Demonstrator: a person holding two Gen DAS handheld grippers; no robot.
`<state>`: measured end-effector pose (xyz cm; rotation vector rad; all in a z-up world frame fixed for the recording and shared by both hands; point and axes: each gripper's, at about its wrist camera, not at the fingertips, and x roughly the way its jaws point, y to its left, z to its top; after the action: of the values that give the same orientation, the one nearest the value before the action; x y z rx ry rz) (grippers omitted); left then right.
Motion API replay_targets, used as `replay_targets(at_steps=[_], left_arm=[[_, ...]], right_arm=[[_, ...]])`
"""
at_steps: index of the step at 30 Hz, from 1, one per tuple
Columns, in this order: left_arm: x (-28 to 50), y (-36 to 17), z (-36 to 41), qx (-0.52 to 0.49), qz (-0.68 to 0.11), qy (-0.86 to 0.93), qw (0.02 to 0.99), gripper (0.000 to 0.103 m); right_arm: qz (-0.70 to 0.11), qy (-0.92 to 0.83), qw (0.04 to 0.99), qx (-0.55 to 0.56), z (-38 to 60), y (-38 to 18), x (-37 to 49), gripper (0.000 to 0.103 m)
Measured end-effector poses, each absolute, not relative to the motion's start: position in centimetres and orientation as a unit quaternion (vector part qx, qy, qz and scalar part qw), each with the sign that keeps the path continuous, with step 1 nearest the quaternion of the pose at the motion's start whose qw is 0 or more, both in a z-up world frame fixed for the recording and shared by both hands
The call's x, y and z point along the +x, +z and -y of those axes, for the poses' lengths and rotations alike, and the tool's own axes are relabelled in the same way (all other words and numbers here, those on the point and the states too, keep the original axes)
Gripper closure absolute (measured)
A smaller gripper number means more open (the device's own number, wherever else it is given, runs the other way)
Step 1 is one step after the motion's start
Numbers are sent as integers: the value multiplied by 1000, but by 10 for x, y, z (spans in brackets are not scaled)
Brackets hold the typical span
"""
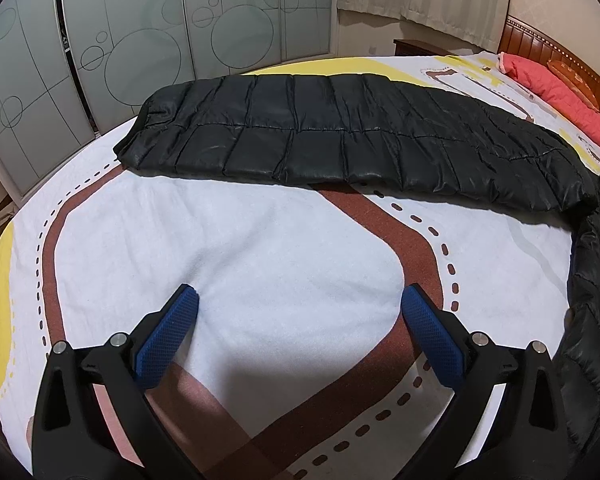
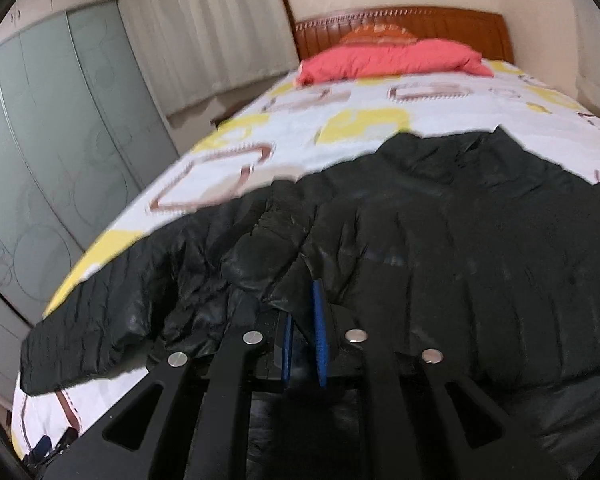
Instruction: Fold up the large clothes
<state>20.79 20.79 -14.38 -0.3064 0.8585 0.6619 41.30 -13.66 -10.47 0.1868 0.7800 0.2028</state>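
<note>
the right tool (image 2: 302, 332) was pinched down on a fold of the black puffer jacket (image 2: 440, 248), its two blue pads (image 2: 319, 336) drawn close with dark quilted cloth bunched between and just ahead of them. from that grip the jacket spread forward and to both sides across the bed (image 2: 340, 124), one sleeve trailing off to the left of the tool toward the bed's edge. the right wrist view was smeared, so how much cloth sat between the pads could not be told.

the left tool (image 1: 300, 308) hovered with its fingers (image 1: 168, 336) spread wide and nothing between them — only white sheet with the brown road print below. well ahead of it lay the long quilted sleeve (image 1: 340, 136), stretched flat across the bed, and off to its right a dark edge of the jacket's body ran down the side of the view.

the step in hand looked like gathering one side of the jacket to begin a fold. to do it well, the right tool would want to hold a seam or hem rather than a loose puff of filling, since slick padded fabric probably slips out of a shallow pinch. the left tool would best go forward to the sleeve and take it near the cuff or the near edge, so both ends could be lifted level — a lopsided lift would likely drag the sheet and skew the fold. beyond the jacket, the red pillow (image 2: 392, 60) lay by the headboard, well apart from the work.
</note>
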Motion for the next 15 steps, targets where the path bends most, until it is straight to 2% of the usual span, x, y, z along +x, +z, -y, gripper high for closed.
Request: replay_targets(at_steps=[4,5,6,7,15], left_arm=[[208,-144,-208,-145,-407,314,845,2],[208,-144,-208,-145,-407,314,845,2],[208,-144,-208,-145,-407,314,845,2],[208,-144,-208,-144,-407,314,845,2],[207,-143,-206,-142,-407,316,845,2]], right_arm=[[-412,91,906,42,116,-121,417,81],[-410,96,906,38,116,-119,414,59],[-409,105,905,40,117,-117,411,30],[-399,119,908,48,118,-111,405,23],[-350,137,925,56,156,-66,364,23]])
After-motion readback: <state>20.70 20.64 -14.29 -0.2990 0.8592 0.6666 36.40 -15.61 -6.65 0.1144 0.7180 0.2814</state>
